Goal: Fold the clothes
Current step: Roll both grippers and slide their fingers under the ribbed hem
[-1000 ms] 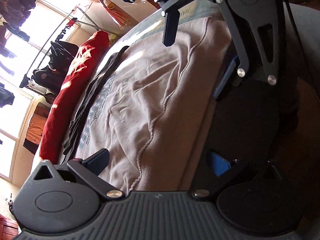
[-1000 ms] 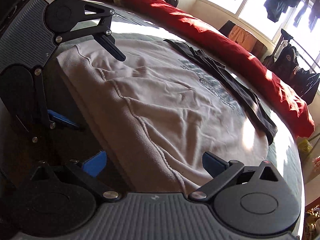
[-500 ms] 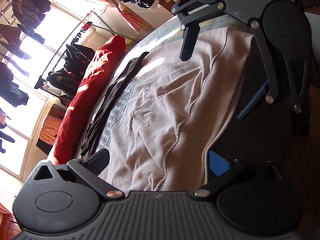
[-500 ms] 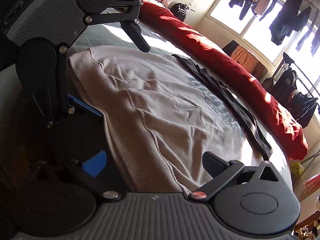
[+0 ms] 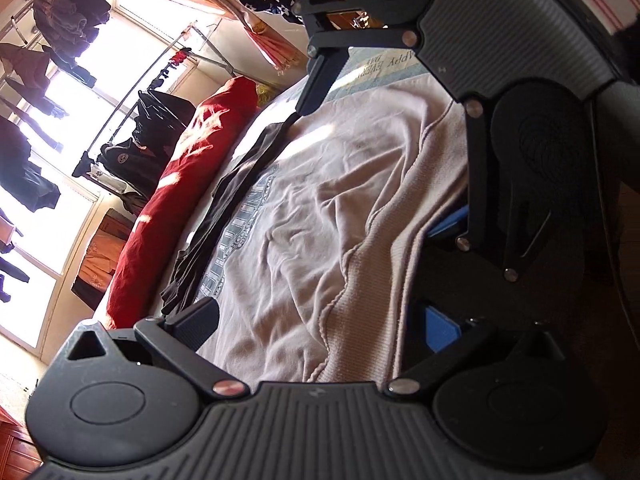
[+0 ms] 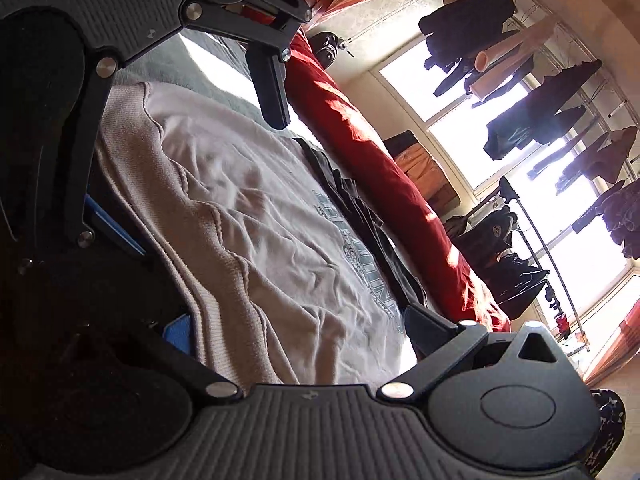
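My bed (image 5: 384, 70) carries all items. A long red bolster (image 5: 176, 200) lies along its far side, below the window and the hanging clothes rack (image 6: 532, 216). The beige sweatshirt (image 5: 320, 216) lies flat on the bed, printed side up, with its ribbed hem (image 5: 360, 320) at the near edge. A black garment (image 5: 224, 216) lies in a strip between the sweatshirt and the bolster, touching the sweatshirt's far edge. My left tool (image 5: 320, 322) is released, fingers spread wide and straddling the hem near one corner. My right tool (image 6: 296, 330) is likewise released, fingers straddling the hem near the other corner. Neither tool grips fabric.
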The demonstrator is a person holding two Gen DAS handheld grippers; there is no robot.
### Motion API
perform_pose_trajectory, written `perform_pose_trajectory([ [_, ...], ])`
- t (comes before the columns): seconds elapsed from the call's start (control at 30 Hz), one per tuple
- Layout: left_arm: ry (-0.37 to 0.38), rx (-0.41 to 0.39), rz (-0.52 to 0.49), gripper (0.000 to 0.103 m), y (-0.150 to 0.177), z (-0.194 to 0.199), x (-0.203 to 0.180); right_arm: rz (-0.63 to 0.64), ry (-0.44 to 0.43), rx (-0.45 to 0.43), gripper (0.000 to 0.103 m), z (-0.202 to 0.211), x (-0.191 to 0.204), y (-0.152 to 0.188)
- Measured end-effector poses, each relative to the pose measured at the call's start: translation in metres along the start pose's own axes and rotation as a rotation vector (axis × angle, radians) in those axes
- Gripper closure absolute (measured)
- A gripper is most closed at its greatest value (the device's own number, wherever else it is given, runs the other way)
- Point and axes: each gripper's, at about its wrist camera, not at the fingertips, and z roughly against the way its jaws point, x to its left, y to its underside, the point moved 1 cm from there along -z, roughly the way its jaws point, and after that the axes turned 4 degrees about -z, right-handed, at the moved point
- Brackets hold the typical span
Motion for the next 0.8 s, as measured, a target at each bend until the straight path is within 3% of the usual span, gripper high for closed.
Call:
perform_pose_trajectory([
  [0.23, -0.085, 0.022, 0.024, 0.001, 0.004, -0.008, 0.008, -0.035, 0.021, -0.019, 0.000, 0.004, -0.010, -0.001],
  [0.47, -0.122, 0.077, 0.039, 0.001, 0.027, 0.001, 0.024, 0.004, 0.043, 0.067, 0.000, -0.001, -0.008, 0.031],
  [0.8, -0.124, 0.139, -0.001, 0.001, 0.047, 0.005, 0.021, 0.003, 0.135, 0.162, 0.000, 0.005, -0.038, 0.070],
])
